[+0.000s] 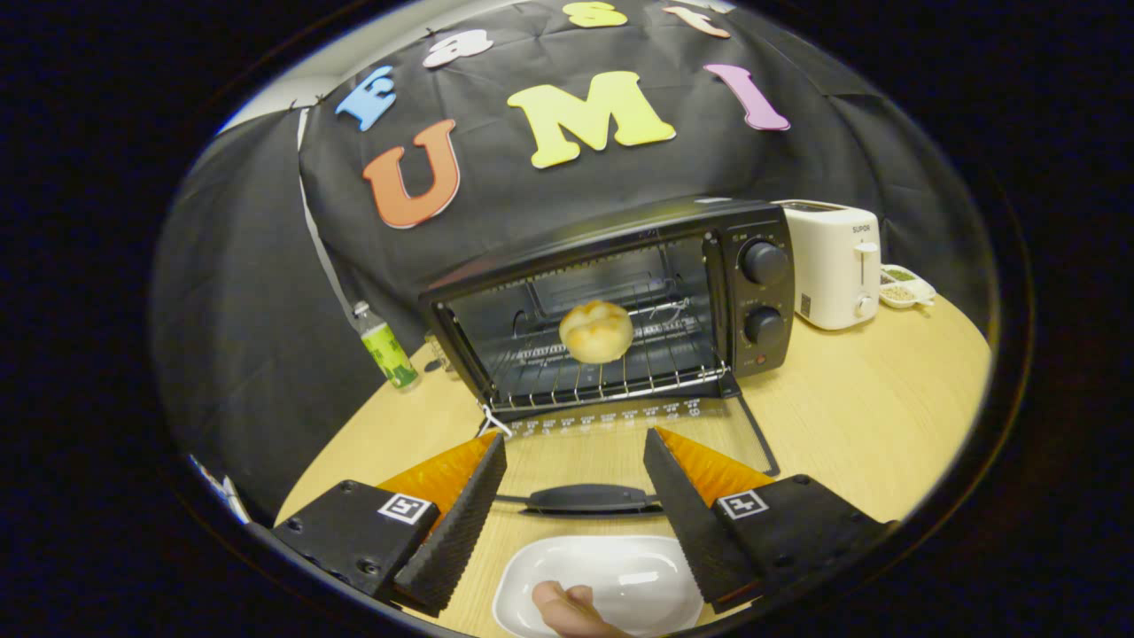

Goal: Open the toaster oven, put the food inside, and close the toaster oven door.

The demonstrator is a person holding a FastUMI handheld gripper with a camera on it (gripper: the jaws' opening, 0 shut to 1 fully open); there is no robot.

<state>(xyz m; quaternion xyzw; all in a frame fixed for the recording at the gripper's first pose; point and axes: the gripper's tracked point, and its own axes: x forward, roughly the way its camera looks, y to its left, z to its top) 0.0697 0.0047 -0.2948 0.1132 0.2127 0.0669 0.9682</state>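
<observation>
hand-held gripper [574, 461] sits low and near over the wooden bench [868, 416], fingers [461, 514] spread wide apart, nothing between them but bare bench, door glass and handle. toaster oven [611, 301] stands beyond the fingers, black, door [620, 443] dropped fully open and lying flat toward the gripper, its dark handle [589, 499] at the near edge, between the two fingers. bread roll [596, 331] is inside the oven, resting on the wire rack [611, 377], about mid-rack, well apart from the fingers. two round knobs [764, 262] on the oven's right panel, one above the other. white plate [602, 585] on the bench nearest the camera, just near of the door handle, between the finger bases; a person's fingertips [567, 607] rest at its near rim. white pop-up toaster [833, 264] just right of the oven, close beside it; cannot tell if touching. small white dish [905, 288] with greenish and brownish bits right of the toaster, at the far right of the bench. plastic bottle with green label [385, 347] left of the oven, tilted in this view, near the bench's far left edge. small white tag [494, 424] hangs at the door's left hinge corner.
</observation>
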